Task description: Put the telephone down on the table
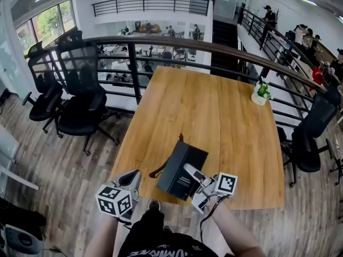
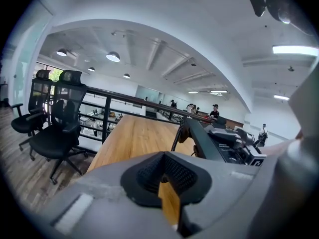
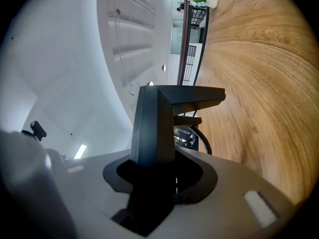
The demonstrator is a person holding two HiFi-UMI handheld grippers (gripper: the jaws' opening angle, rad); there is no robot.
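A black telephone (image 1: pixel 181 170) hangs tilted over the front edge of the wooden table (image 1: pixel 225 106), its brown coiled cord (image 1: pixel 159 171) trailing to the left. My right gripper (image 1: pixel 195 186) is shut on its near right side. In the right gripper view the telephone (image 3: pixel 154 128) stands gripped between the jaws (image 3: pixel 159 178), with the cord (image 3: pixel 202 141) behind it. My left gripper (image 1: pixel 133 180) hovers by the table's front left corner, shut and holding nothing. From the left gripper view (image 2: pixel 167 183) the telephone (image 2: pixel 209 143) shows to the right.
A small potted plant (image 1: pixel 261 93) stands at the table's far right edge. Black office chairs (image 1: pixel 80 100) stand to the left and one chair (image 1: pixel 313 138) to the right. A dark railing (image 1: pixel 161 44) curves behind the table. People stand far off at the back right.
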